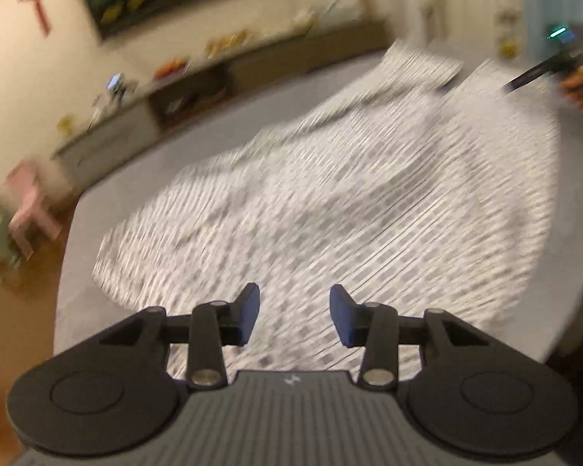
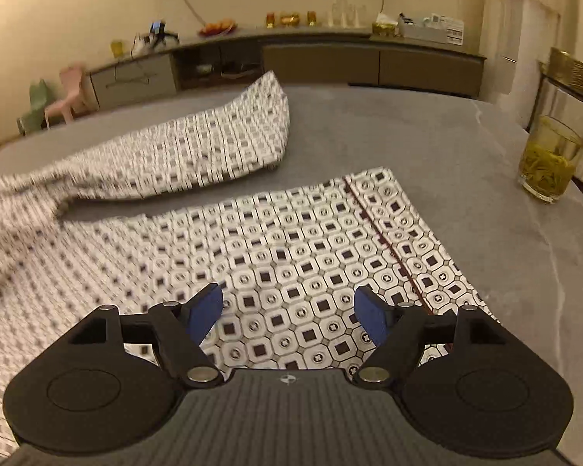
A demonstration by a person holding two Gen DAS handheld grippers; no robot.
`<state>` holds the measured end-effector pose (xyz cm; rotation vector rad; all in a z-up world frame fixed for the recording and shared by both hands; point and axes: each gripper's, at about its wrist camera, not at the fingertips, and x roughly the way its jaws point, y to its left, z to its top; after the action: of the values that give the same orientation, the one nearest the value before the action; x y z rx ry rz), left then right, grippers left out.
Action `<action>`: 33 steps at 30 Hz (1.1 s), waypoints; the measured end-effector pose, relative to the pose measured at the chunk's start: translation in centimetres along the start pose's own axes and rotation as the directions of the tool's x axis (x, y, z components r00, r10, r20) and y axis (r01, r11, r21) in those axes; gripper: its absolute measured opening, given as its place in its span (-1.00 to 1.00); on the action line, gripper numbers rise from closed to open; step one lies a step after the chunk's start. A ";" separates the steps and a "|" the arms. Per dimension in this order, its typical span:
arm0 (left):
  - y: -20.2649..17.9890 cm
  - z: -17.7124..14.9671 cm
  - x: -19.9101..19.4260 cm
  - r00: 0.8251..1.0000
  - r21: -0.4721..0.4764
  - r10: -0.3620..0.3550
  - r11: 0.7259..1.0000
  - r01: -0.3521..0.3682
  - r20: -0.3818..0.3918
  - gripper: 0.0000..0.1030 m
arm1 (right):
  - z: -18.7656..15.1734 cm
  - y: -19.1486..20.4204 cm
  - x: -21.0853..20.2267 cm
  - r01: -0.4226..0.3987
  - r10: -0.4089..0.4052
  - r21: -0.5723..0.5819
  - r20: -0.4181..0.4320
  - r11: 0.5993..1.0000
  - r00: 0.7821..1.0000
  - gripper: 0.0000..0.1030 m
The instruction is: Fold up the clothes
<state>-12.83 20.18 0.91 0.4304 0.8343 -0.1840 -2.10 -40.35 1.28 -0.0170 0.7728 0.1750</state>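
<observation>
A white garment with a dark geometric print (image 2: 291, 248) lies spread on the grey table (image 2: 388, 128), with one part (image 2: 213, 147) folded over and raised at the far side. The same garment (image 1: 349, 194) fills the left wrist view, blurred. My left gripper (image 1: 294, 316) hovers above the cloth, open, with nothing between its blue pads. My right gripper (image 2: 288, 314) is open above the garment near its dark seam (image 2: 384, 240), with nothing between its jaws. In the left wrist view the right gripper (image 1: 532, 73) shows at the far right, held by a hand (image 1: 581, 87).
A glass of green tea (image 2: 548, 159) stands at the table's right edge. A low sideboard (image 2: 330, 58) with bottles, fruit and boxes runs along the far wall. Small pink and green chairs (image 2: 64, 93) stand on the floor to the left.
</observation>
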 end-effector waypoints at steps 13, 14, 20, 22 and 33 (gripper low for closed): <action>6.8 1.2 7.1 0.932 -0.174 0.282 0.930 -0.324 -0.228 -0.50 | -1.1 -0.6 -3.3 0.031 -0.038 -0.079 -0.093 0.996 0.995 0.48; 7.1 1.9 6.7 0.938 -0.186 0.281 0.929 -0.319 -0.204 -0.50 | -0.6 -0.4 -3.5 0.030 -0.035 -0.076 -0.069 0.997 0.997 0.51; 8.6 6.3 6.1 0.952 -0.185 0.299 0.934 -0.306 -0.066 -0.48 | 8.6 2.7 -0.6 -0.065 0.075 -0.099 0.106 0.993 0.992 0.98; 9.6 7.3 7.6 0.953 -0.174 0.294 0.937 -0.302 -0.068 -0.48 | 11.8 3.6 3.0 -0.051 0.064 -0.123 0.104 0.991 0.993 0.98; 13.5 8.4 17.0 0.931 -0.132 0.296 0.935 -0.328 -0.214 -0.48 | 17.8 3.3 20.0 -0.031 0.034 -0.088 0.028 0.996 0.999 -0.61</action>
<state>8.47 28.79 -2.88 0.4226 0.9485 0.2262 23.76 -32.69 0.32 -0.0847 0.7354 0.2397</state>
